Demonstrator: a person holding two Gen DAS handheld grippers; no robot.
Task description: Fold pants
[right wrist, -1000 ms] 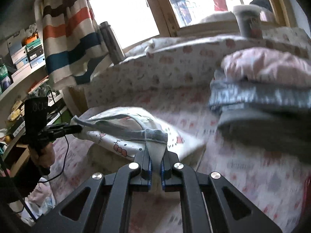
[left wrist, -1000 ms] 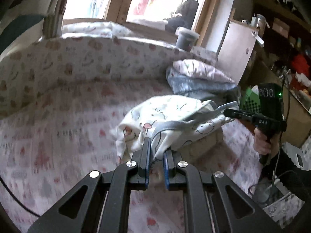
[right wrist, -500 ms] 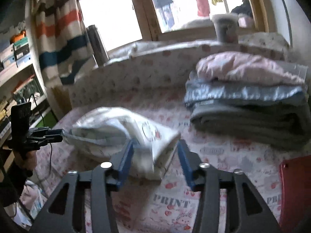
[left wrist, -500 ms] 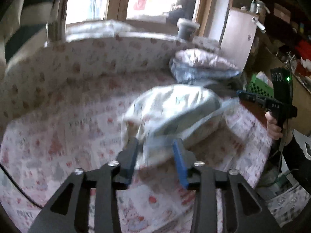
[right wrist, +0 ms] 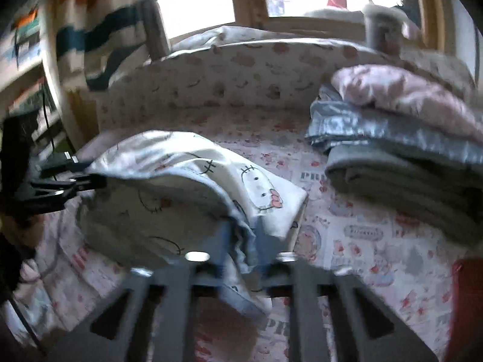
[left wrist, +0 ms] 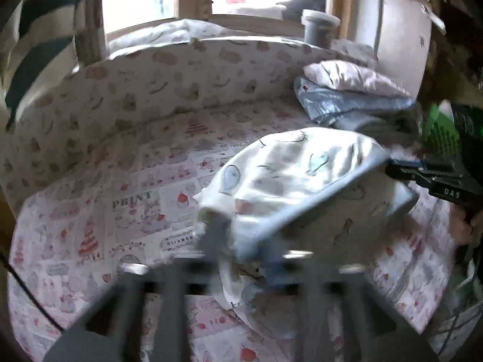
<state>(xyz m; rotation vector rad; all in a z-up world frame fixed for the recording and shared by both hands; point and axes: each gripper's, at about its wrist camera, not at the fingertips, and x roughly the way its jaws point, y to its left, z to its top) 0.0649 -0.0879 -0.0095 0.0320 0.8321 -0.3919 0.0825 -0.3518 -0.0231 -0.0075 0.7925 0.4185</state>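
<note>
Pants (left wrist: 289,181) — white, cartoon-cat print, grey-blue waistband — lie bunched on the printed sheet (left wrist: 126,211), just in front of the stack (left wrist: 353,96) of folded clothes.

Left gripper (left wrist: 244,241): heavy motion blur. Jaws appear spread, with the waistband edge draped between them; whether the fingers touch the cloth cannot be told. In the right wrist view this gripper sits at the pants' far edge from the stack, its tips at the fabric.

Right gripper (right wrist: 241,241): also blurred. Jaws apart, blue pads either side of a hanging fold of waistband; grip not visible — cloth looks loose between them.

Pants (right wrist: 187,187) in the right wrist view: a cat face with red bow shows on the corner nearest the stack (right wrist: 401,150). The upper layer arches up between the two grippers; the lower layer rests on the sheet (right wrist: 362,241).

Stack: pink on top, blue-grey middle, grey below. A grey cup (left wrist: 320,28) stands behind it on the sill.
</note>
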